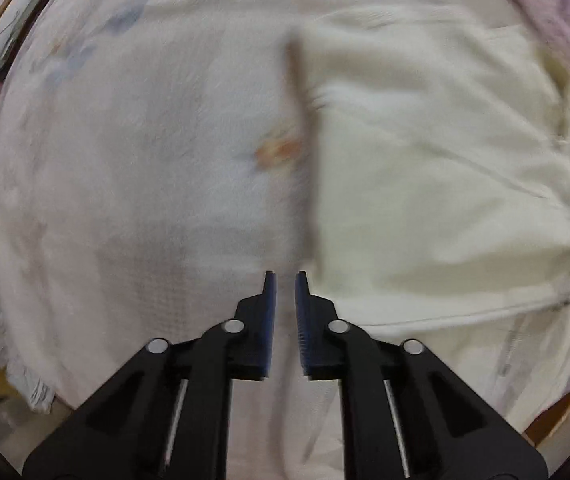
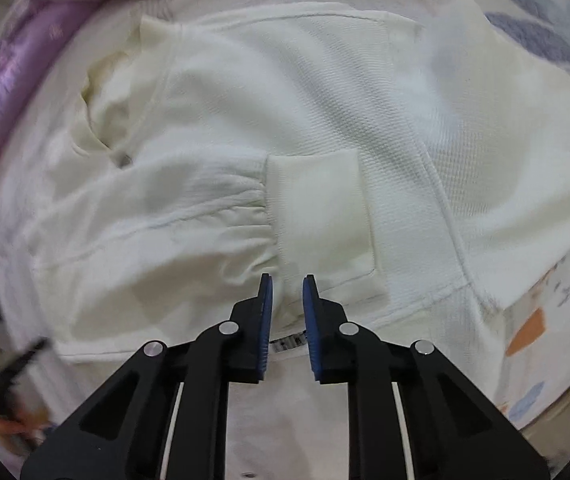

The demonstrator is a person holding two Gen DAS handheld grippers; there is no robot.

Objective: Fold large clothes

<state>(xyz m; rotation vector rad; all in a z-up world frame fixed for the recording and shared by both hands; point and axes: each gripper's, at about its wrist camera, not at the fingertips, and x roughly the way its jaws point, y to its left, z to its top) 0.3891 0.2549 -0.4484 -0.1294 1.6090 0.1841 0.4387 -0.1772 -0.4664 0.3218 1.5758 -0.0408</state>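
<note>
left gripper (image 1: 285,280): jaws slightly apart, holding nothing, above the bed sheet (image 1: 145,160) | cream garment (image 2: 305,100): lies on the bed, at 2 o'clock of the left jaws | sleeve (image 2: 205,208): folded across the body, cuff (image 2: 321,208) at 12 o'clock of right jaws | right gripper (image 2: 287,284): jaws slightly apart, empty | progress: seems partly folded, further folds remain

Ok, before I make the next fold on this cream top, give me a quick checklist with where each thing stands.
1. Left gripper empty, jaws slightly apart: ok.
2. Right gripper empty, jaws slightly apart: ok.
3. Sleeve folded across the cream top, cuff lying on the body: ok.
4. Top's left edge straight on the bedsheet: cannot tell, blurred.
5. Neck area flat: not ok, rumpled.
</note>
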